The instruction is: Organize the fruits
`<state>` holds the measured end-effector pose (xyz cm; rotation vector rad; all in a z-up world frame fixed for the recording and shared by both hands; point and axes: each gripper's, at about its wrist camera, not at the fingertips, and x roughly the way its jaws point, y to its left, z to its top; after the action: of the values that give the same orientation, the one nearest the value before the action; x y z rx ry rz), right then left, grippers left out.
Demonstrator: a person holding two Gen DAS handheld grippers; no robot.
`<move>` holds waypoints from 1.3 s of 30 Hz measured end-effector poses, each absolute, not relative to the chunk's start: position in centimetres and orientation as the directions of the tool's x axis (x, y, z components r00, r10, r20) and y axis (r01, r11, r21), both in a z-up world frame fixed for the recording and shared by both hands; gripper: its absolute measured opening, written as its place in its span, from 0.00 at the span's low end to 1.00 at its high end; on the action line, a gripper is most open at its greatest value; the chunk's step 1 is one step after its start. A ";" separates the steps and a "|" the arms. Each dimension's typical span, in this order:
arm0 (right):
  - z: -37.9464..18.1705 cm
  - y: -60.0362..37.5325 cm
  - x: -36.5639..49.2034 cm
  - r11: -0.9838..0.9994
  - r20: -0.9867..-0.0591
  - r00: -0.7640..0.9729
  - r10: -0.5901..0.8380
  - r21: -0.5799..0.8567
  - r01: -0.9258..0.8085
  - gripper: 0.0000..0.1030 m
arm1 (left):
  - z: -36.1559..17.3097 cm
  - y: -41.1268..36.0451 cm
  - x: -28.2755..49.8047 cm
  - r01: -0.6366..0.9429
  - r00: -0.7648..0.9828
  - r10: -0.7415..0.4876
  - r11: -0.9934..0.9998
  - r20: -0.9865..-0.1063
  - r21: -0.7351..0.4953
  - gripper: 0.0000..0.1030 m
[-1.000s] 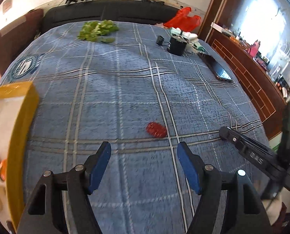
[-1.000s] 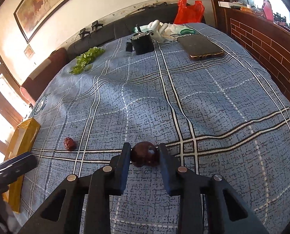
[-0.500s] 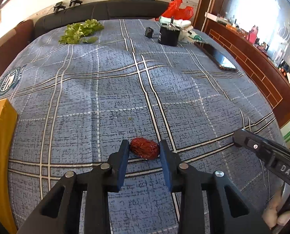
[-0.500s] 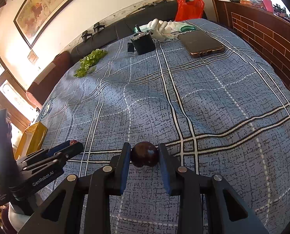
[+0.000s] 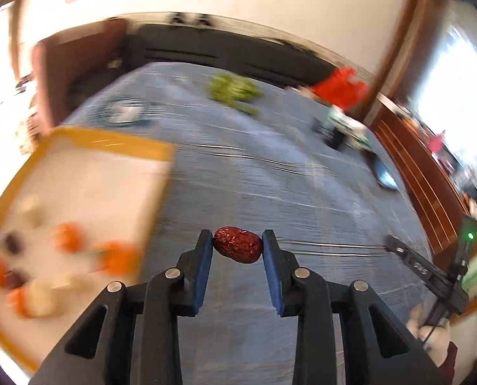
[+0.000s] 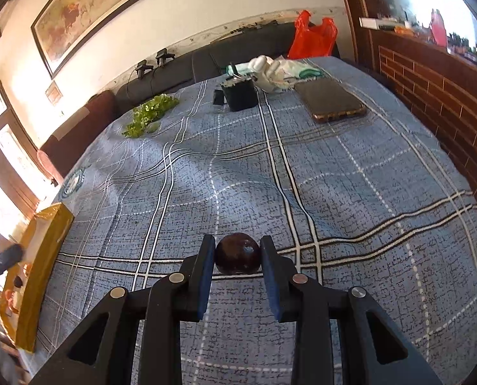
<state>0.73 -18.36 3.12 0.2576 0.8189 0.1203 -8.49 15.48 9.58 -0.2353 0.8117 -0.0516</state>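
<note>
Fruits sat in both grippers at this moment. In the left wrist view, blurred everywhere but at the tool itself, the left gripper point(image 5: 237, 250) had its jaws drawn narrow on a wrinkled red date point(image 5: 237, 248), which lay crosswise between the blue pads point(image 5: 203, 269), its ends touching them, clear of the blue checked cloth point(image 5: 270, 192) below. To the left of the gripper lay a yellow-rimmed tray point(image 5: 110, 142) with a pale floor, and on its near part were several smeared orange fruits point(image 5: 67, 236), a few small dark ones and some pale pieces; what they were exactly could not be told through the blur. Far back on the cloth were a green leafy bunch point(image 5: 235, 88) and a red plastic bag point(image 5: 341, 86), and at the right edge the right gripper's black body showed with a small green light. In the right wrist view, which was sharp, the right gripper point(image 6: 237, 255) held a round, glossy dark fruit point(image 6: 237, 253) pinched between its pads, jaws narrow, above the crossing of the white and black stripes on the cloth. The tray point(image 6: 50, 224) stood at the cloth's left edge, seen side-on, with orange fruits just visible inside. Towards the back lay the leafy bunch point(image 6: 150, 114), a black box point(image 6: 241, 94), a white crumpled bag point(image 6: 275, 72), a phone point(image 6: 333, 101) lying flat, and the red bag point(image 6: 313, 37) against the dark sofa back.
</note>
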 end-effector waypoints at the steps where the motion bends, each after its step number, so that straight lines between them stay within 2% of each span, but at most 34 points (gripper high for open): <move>1: 3.8 -17.1 0.4 0.963 -0.703 0.678 0.215 0.266 -0.029 0.30 | 9.8 17.5 -9.5 -0.095 0.694 -0.089 0.972 -0.715 -0.214 0.30; 4: 5.9 -12.1 -0.7 0.950 -0.681 0.666 0.303 0.273 -0.153 0.30 | 9.5 22.9 -11.8 -0.226 0.685 0.018 0.956 -0.728 -0.189 0.30; 8: 8.4 -2.4 -2.0 0.865 -0.656 0.568 0.497 0.319 -0.388 0.31 | 7.7 28.7 -14.1 -0.379 0.641 0.130 0.911 -0.757 -0.164 0.30; 12: 8.3 6.7 -3.0 0.750 -0.669 0.404 0.624 0.367 -0.551 0.31 | 6.1 31.0 -15.4 -0.427 0.602 0.161 0.892 -0.782 -0.145 0.30; 16: 7.0 13.8 -4.4 0.700 -0.709 0.334 0.622 0.311 -0.643 0.31 | 5.4 32.6 -16.6 -0.441 0.609 0.142 0.878 -0.781 -0.184 0.32; 18: 6.1 15.7 -4.9 0.689 -0.727 0.311 0.612 0.299 -0.660 0.31 | 5.5 33.4 -17.3 -0.442 0.623 0.123 0.870 -0.773 -0.218 0.46; 20: 5.3 17.3 -4.9 0.691 -0.744 0.310 0.592 0.270 -0.671 0.32 | 5.8 34.1 -18.1 -0.444 0.645 0.116 0.861 -0.755 -0.247 0.54; 24: 4.7 18.5 -5.2 0.697 -0.756 0.297 0.584 0.280 -0.660 0.32 | 6.7 35.1 -18.7 -0.444 0.679 0.111 0.849 -0.726 -0.286 0.62; 25: 4.7 18.3 -5.2 0.698 -0.752 0.297 0.588 0.287 -0.656 0.35 | 7.0 35.2 -18.9 -0.442 0.688 0.113 0.848 -0.717 -0.291 0.62; 28: 5.5 17.2 -5.3 0.708 -0.730 0.327 0.600 0.294 -0.643 0.53 | 7.9 35.1 -19.5 -0.438 0.712 0.122 0.848 -0.691 -0.300 0.66; 29: 6.0 16.5 -5.4 0.712 -0.721 0.336 0.606 0.302 -0.634 0.55 | 8.1 35.0 -19.7 -0.436 0.720 0.129 0.848 -0.682 -0.300 0.66; 34: 7.2 13.6 -5.5 0.738 -0.680 0.384 0.624 0.353 -0.574 0.57 | 9.5 33.8 -20.0 -0.436 0.744 0.166 0.854 -0.647 -0.283 0.66; 37: 7.5 11.7 -5.8 0.761 -0.662 0.422 0.619 0.374 -0.530 0.61 | 10.9 31.9 -20.3 -0.437 0.755 0.223 0.872 -0.616 -0.221 0.66; 39: 7.5 10.6 -6.1 0.778 -0.655 0.448 0.608 0.378 -0.502 0.63 | 11.7 30.5 -20.7 -0.445 0.760 0.269 0.879 -0.592 -0.173 0.70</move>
<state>-6.12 10.63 7.54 0.1361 0.8662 0.6894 -20.73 30.53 11.68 -0.3145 0.5904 0.3957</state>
